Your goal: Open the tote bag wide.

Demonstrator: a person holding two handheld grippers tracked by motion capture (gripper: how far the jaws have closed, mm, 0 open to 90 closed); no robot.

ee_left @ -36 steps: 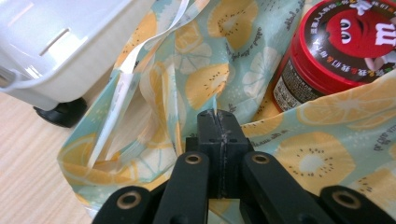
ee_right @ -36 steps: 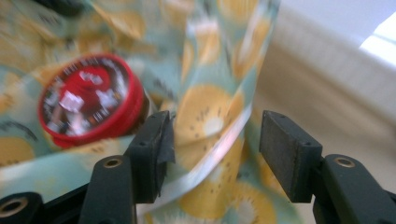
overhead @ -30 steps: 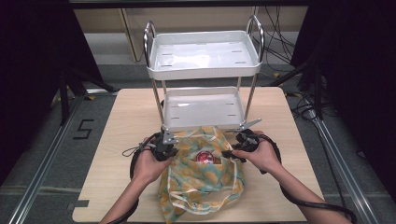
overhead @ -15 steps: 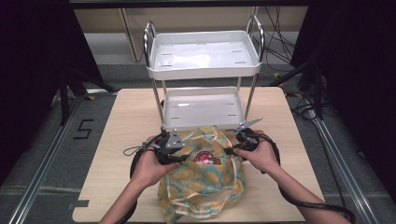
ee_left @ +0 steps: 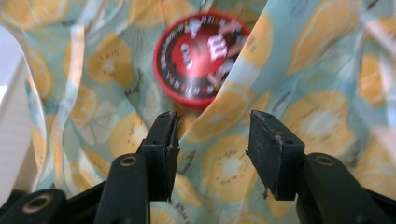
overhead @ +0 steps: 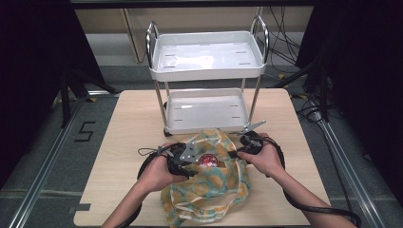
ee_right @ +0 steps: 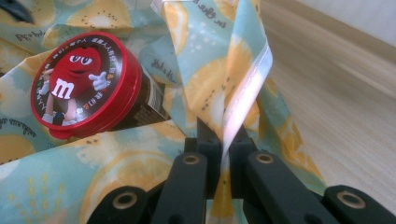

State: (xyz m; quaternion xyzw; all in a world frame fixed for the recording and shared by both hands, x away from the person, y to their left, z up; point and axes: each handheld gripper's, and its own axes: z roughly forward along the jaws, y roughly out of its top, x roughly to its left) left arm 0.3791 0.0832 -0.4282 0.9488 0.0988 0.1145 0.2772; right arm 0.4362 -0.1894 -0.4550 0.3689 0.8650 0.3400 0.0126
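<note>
Showing a red "m" character, the tub lid (ee_right: 79, 81) faces up.

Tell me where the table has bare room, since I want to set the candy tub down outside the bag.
Free: the wooden table left of the cart, and the strip right of it; the cart's trays are bare too. Crowded: the front centre, where the fruit-print bag, both hands and the candy tub sit.

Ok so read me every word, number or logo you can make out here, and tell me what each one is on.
"m": white letter on the red character on the red tub lid.
"5": black mark on the grey floor left of the table.
Ring of text around the lid's rim: too small to read.
Script on the fruit-print bag: too blurred to read.
</note>
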